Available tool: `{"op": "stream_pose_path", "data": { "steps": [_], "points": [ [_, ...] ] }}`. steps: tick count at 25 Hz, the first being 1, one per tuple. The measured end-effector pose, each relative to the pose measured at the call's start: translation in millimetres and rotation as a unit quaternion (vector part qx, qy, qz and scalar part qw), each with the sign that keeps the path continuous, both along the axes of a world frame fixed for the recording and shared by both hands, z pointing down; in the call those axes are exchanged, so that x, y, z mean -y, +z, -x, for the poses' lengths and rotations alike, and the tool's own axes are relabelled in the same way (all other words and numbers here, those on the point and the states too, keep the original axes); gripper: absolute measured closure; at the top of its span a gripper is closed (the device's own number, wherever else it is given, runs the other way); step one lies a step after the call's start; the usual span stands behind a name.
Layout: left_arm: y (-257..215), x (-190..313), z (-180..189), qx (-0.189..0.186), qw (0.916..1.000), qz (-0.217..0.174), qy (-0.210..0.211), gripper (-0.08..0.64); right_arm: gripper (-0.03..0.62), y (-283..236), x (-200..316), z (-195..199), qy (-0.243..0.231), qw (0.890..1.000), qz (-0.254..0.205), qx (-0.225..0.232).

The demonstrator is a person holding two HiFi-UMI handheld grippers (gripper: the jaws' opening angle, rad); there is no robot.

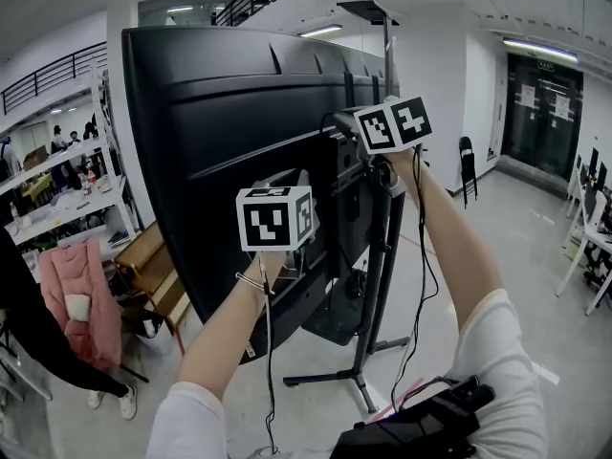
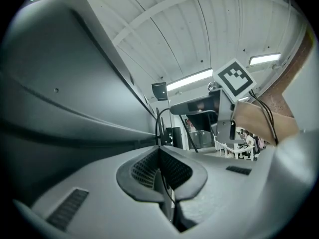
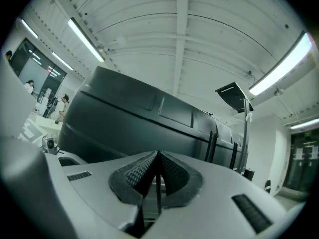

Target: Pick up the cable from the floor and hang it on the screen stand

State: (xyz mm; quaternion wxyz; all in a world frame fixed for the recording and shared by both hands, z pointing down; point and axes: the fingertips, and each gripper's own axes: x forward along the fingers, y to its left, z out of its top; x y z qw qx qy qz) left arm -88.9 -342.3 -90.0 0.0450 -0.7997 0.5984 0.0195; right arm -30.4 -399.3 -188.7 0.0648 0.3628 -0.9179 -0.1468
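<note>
The back of a big black screen (image 1: pixel 220 142) on its black screen stand (image 1: pixel 381 256) fills the head view. My left gripper (image 1: pixel 287 185) is held up against the lower back of the screen. My right gripper (image 1: pixel 349 127) is higher, at the stand's bracket. A thin black cable (image 1: pixel 267 352) hangs from the left gripper toward the floor, and another strand drops beside my right arm. In the left gripper view the left gripper (image 2: pixel 160 151) is shut on the cable (image 2: pixel 157 123). In the right gripper view the right gripper (image 3: pixel 157 156) is shut on the cable (image 3: pixel 158 193).
A pink jacket (image 1: pixel 76 295) and a person in dark clothes are at the left, near shelves and wooden boxes (image 1: pixel 153 266). The stand's feet (image 1: pixel 359 381) spread over the floor below. A black chair (image 1: pixel 467 165) stands at the back right, and a black bag (image 1: pixel 421 428) sits at my waist.
</note>
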Motion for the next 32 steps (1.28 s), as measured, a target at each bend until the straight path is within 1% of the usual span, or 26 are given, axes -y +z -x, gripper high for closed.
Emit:
{"op": "stream_pose_path", "data": {
  "steps": [4,8,12,16,20,26,32],
  "points": [
    [3,4,-4,0.003,1.0000,0.004,0.003,0.557,0.558,-13,21,-18,0.020,0.999,0.014,0.043],
    [14,11,-8,0.006,0.9999,0.012,0.011,0.557,0.558,-6,40,-41,0.040,0.996,0.023,0.077],
    [24,17,-18,-0.009,0.9995,0.018,0.026,0.557,0.557,7,48,-53,0.035,0.992,0.034,0.116],
    [37,20,-30,-0.028,0.9983,0.024,0.045,0.557,0.557,21,50,-56,0.029,0.987,0.036,0.154],
    [58,24,-38,-0.043,0.9967,0.040,0.055,0.557,0.557,36,50,-55,0.017,0.981,0.043,0.188],
    [86,28,-44,-0.055,0.9946,0.063,0.062,0.557,0.555,52,47,-54,0.016,0.981,0.036,0.192],
    [102,27,-54,-0.062,0.9928,0.076,0.069,0.557,0.555,82,43,-56,0.032,0.982,0.043,0.182]
  ]
}}
